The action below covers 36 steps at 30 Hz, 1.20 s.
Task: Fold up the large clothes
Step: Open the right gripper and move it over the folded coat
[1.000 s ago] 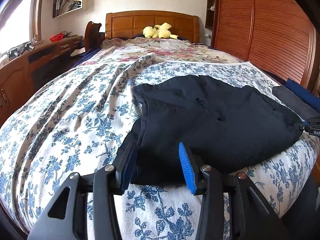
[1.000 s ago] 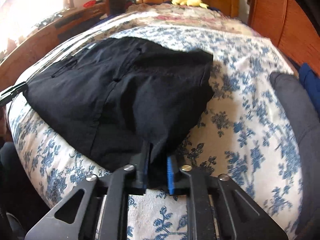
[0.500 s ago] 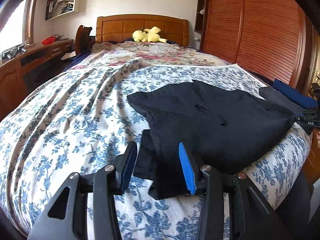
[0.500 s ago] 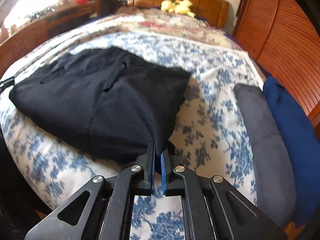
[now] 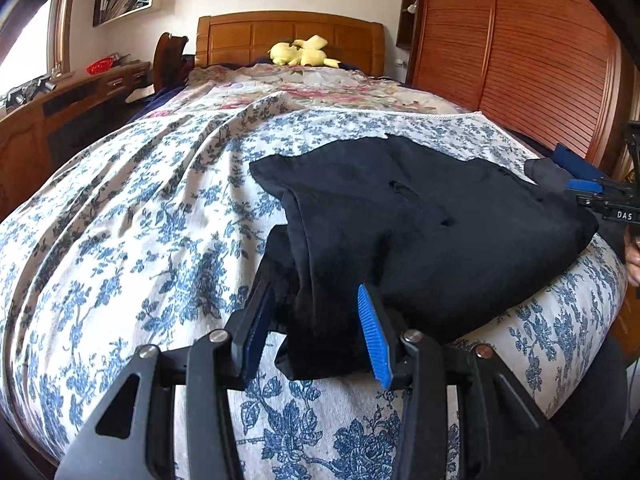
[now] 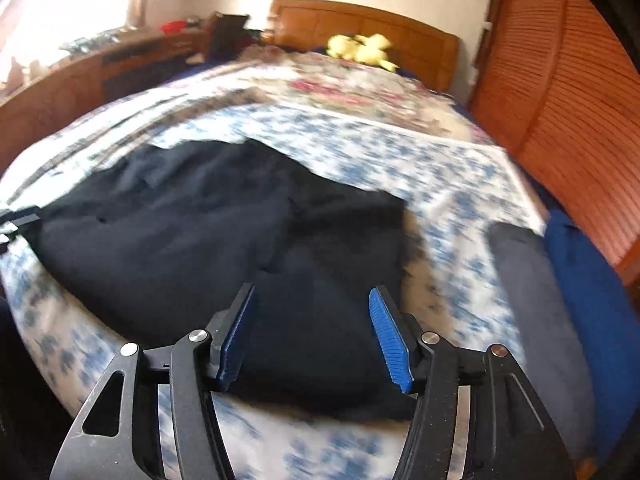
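Black garment (image 5: 420,232); blue-floral white bedspread (image 5: 140,240); yellow plush toy (image 5: 300,52).

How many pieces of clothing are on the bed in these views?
3. The black garment lies folded near the bed's foot, the grey folded piece lies to its right, and the blue folded piece sits at the bed's right edge. Others may be hidden.

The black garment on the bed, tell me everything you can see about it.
The black garment is a soft, matte dark cloth, folded into a rough, thick rectangle with a few small slits or buttonholes showing. It lies flat on the blue-flowered bedspread near the bed's foot. One folded corner lies between the left gripper's open pads. The right gripper is opening, its pads clear of the cloth beneath. A grey folded item lies beside it, apart.
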Each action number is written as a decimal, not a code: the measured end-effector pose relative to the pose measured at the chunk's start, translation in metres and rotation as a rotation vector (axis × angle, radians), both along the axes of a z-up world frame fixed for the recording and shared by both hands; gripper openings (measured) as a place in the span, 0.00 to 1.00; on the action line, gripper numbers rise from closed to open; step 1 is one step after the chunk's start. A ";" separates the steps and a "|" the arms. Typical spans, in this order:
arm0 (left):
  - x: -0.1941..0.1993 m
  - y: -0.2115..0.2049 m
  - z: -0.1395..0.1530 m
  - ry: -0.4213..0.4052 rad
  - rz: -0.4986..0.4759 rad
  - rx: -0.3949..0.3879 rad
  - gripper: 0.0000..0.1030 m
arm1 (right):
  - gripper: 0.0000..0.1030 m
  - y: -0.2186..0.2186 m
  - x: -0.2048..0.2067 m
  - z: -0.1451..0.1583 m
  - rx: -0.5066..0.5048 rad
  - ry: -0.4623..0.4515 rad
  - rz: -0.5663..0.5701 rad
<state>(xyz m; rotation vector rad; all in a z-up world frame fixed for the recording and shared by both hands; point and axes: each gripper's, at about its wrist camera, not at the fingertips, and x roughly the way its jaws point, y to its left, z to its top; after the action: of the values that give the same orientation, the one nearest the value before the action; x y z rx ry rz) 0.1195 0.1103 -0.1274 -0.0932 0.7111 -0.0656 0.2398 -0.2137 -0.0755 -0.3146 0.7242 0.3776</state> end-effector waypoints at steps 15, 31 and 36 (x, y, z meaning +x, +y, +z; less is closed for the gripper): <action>0.001 0.005 -0.021 0.092 0.054 -0.070 0.45 | 0.58 0.060 0.024 -0.081 0.051 0.176 0.159; 0.000 -0.012 -0.028 0.158 0.176 -0.007 0.46 | 0.58 0.049 0.006 -0.067 0.084 0.149 0.228; 0.005 -0.013 -0.019 0.172 0.152 -0.027 0.14 | 0.58 0.036 -0.001 -0.062 0.100 0.137 0.227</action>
<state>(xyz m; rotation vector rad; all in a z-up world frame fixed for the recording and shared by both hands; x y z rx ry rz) 0.1240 0.0974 -0.1464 -0.1797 0.8727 0.0799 0.2385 -0.1773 -0.1375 -0.2793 0.8032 0.6532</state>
